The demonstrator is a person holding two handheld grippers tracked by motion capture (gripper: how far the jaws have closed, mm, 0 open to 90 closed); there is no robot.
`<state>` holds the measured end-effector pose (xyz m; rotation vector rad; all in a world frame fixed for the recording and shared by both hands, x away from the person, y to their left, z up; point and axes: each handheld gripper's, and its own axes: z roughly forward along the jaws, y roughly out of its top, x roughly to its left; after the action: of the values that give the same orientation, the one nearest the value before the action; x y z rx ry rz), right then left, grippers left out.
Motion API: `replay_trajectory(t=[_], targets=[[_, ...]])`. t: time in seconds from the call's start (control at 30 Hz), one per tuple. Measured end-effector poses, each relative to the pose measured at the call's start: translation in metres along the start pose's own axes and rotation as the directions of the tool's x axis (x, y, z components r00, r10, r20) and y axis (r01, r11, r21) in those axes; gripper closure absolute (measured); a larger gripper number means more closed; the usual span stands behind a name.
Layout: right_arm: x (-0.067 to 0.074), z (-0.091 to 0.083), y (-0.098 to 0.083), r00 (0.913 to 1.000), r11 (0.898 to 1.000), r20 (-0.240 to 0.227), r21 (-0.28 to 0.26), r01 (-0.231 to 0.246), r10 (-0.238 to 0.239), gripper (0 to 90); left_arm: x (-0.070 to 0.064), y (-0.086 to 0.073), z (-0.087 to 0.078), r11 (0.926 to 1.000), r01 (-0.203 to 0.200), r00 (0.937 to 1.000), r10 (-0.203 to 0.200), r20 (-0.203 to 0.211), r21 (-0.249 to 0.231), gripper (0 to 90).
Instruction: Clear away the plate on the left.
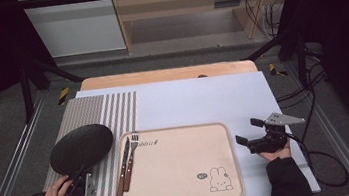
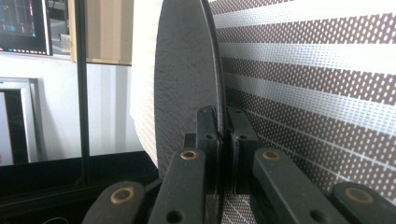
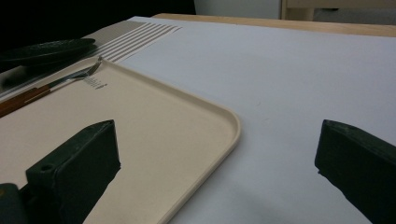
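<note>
A black round plate [image 1: 81, 147] is over the striped mat [image 1: 94, 108] at the table's left, with its near rim pinched by my left gripper [image 1: 78, 174]. In the left gripper view the plate [image 2: 187, 70] stands edge-on between the shut jaws of the left gripper [image 2: 223, 126]. A beige tray [image 1: 180, 162] lies at the front middle. A fork [image 1: 132, 156] and a knife [image 1: 123, 165] with wooden handles rest along its left side. My right gripper [image 1: 248, 130] hovers open just right of the tray, holding nothing. From the right gripper [image 3: 218, 128], the tray corner [image 3: 154, 140] lies between its wide jaws.
A white sheet [image 1: 198, 100] covers most of the table, bare behind and to the right of the tray. A rabbit drawing [image 1: 220, 179] marks the tray's near right corner. Metal rails [image 1: 13, 158] run along both sides of the table. A cable [image 1: 321, 160] trails from the right gripper.
</note>
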<state>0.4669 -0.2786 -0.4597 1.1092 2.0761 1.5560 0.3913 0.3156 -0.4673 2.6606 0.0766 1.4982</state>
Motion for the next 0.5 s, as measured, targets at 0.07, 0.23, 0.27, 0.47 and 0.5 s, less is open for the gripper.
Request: replay_trajectory(t=[0.07, 0.23, 0.27, 0.47, 0.5], targets=[[0.000, 0.000, 0.000, 1.0000, 1.000, 0.000, 0.000, 0.001, -0.001, 0.1, 0.001, 0.001, -0.001, 1.0000, 0.006, 1.0000, -0.006, -0.001, -0.006, 85.5], [0.000, 0.000, 0.000, 1.0000, 1.000, 0.000, 0.002, -0.001, 0.001, 0.1, 0.006, 0.005, -0.007, 0.9999, 0.007, 0.9999, -0.007, -0.014, -0.011, 85.5], [0.000, 0.000, 0.000, 1.0000, 1.000, 0.000, 0.002, -0.001, 0.001, 0.1, 0.007, 0.006, -0.008, 0.9999, 0.007, 0.9998, -0.008, -0.018, -0.015, 85.5], [0.000, 0.000, 0.000, 1.0000, 1.000, 0.000, 0.001, 0.002, -0.002, 0.1, 0.016, 0.015, -0.020, 0.9994, 0.013, 0.9993, -0.014, -0.036, -0.033, 85.5], [0.000, 0.000, 0.000, 1.0000, 1.000, 0.000, 0.003, 0.002, -0.002, 0.1, 0.018, 0.017, -0.022, 0.9993, 0.009, 0.9991, -0.010, -0.040, -0.035, 85.5]])
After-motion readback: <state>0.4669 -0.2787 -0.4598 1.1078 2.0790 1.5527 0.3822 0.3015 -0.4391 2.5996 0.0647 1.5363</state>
